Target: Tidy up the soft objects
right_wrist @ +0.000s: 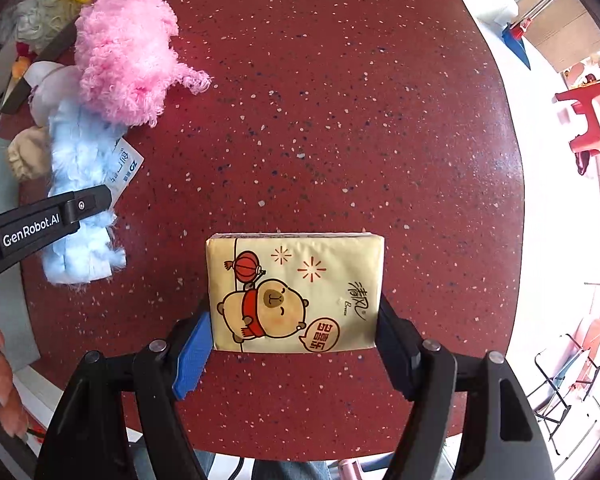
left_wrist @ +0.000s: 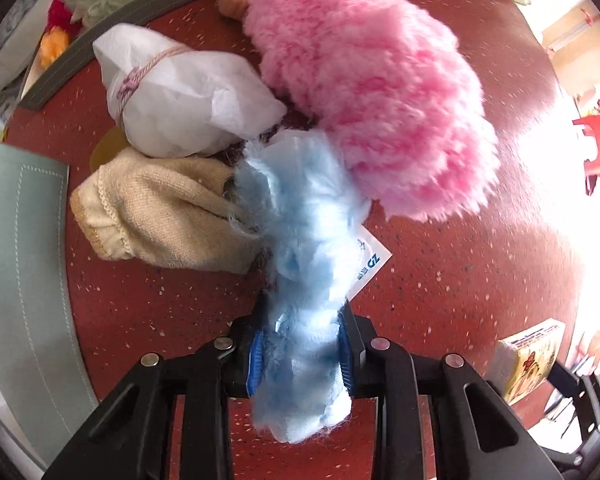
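A: Left wrist view first: the left gripper (left_wrist: pixel 300 350) is squeezing its fingers (left_wrist: pixel 255 354) tight on the near end of the blue fluffy cloth (left_wrist: pixel 304 216), while the far end is trailing on the red counter (left_wrist: pixel 440 280) against the beige sock (left_wrist: pixel 160 216), the white paper bundle (left_wrist: pixel 180 96) and the pink fluffy cloth (left_wrist: pixel 364 92).

B: So what is likely going wrong there?

A: Only one end is being held. If it is being lifted, the long fibres may be snagging the sock or dragging the pink cloth along, and the paper tag (left_wrist: pixel 370 266) may be catching.

B: And on the right?

A: The right gripper (right_wrist: pixel 294 340) is holding its fingers partly open on either side of the tissue pack (right_wrist: pixel 294 292), at its near edge. Both fingers look to be touching the wrapper, but I cannot tell how firmly. Being gripped so low and on slick film, the pack may be tipping or sliding out.
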A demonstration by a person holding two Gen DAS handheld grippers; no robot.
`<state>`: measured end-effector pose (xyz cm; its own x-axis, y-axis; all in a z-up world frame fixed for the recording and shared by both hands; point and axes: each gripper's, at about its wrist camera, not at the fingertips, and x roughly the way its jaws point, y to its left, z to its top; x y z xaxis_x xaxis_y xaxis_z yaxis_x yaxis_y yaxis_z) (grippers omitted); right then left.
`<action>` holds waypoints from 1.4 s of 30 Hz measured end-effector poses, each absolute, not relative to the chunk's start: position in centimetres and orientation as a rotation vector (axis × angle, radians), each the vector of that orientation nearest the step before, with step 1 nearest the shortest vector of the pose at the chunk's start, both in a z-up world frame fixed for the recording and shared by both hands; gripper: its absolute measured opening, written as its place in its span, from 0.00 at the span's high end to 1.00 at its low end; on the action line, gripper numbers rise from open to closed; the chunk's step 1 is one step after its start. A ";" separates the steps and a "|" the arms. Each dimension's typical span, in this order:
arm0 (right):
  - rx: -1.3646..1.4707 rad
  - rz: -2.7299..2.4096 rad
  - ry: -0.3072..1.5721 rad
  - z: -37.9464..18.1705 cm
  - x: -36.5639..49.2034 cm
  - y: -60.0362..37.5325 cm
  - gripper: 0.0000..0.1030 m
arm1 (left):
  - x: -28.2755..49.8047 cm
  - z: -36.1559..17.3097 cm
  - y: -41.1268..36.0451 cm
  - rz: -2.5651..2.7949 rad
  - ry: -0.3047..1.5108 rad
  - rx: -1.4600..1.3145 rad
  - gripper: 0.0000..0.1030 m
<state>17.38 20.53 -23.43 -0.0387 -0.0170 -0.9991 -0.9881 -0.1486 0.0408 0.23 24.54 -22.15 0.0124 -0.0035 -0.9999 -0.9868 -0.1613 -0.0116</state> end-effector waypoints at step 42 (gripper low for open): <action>-1.375 1.434 1.038 -12.6 12.6 19.4 0.26 | -5.6 -9.5 15.5 1.128 0.930 -1.133 0.70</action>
<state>12.64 19.35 -12.56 -0.0112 0.0404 -0.9991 -0.9617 -0.2741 -0.0004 -5.57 15.49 -9.49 0.2033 0.1939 -0.9597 -0.9791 0.0469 -0.1979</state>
